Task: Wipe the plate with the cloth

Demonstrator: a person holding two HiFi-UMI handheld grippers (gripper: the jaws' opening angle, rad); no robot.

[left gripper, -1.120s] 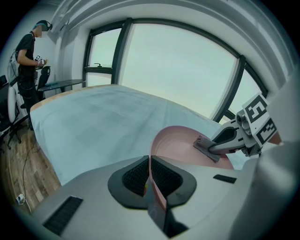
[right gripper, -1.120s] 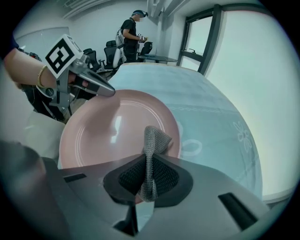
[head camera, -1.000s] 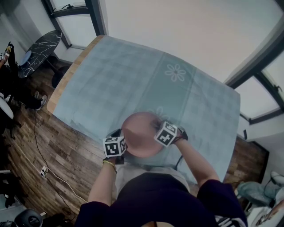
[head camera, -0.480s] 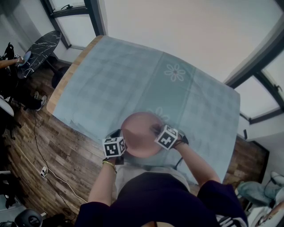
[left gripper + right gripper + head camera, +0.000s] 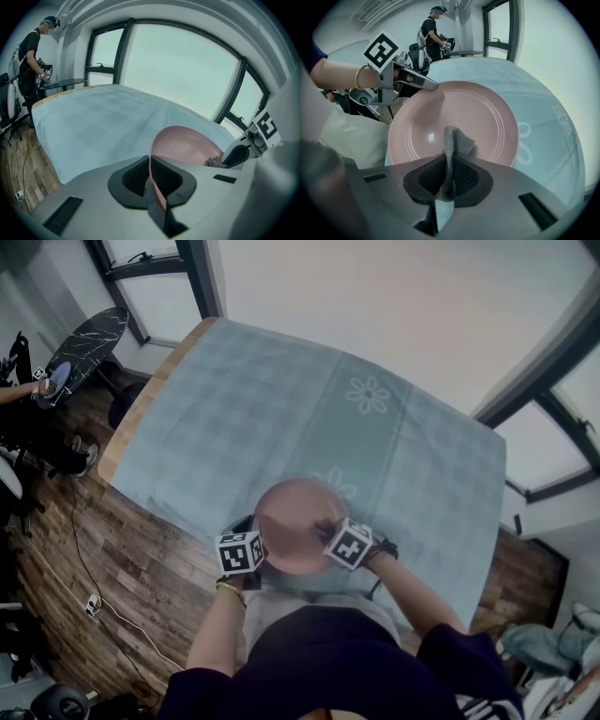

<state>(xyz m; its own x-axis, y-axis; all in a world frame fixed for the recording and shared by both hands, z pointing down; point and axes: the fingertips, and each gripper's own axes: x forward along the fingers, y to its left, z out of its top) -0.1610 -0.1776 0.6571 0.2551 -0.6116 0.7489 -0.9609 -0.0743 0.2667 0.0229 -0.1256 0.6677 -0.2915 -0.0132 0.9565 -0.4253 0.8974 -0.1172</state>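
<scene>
A round pink plate (image 5: 293,526) is held up over the near edge of the table, tilted. My left gripper (image 5: 149,176) is shut on the plate's rim (image 5: 157,187), and the plate's face (image 5: 187,146) rises beyond the jaws. My right gripper (image 5: 449,176) is shut on a grey knitted cloth (image 5: 454,145), whose free end rests on the pink plate (image 5: 454,119) near its lower middle. In the head view the left gripper (image 5: 246,549) sits at the plate's left edge and the right gripper (image 5: 339,538) at its right side.
A pale blue-green checked tablecloth (image 5: 309,418) with flower prints covers the table. A wooden floor (image 5: 112,559) lies to the left, with a small dark round table (image 5: 80,338) and a person (image 5: 433,28) standing beside it. Large windows run behind the table.
The right gripper with the cloth has slid a little down and toward me across the plate. The left gripper and plate have stayed nearly still.
</scene>
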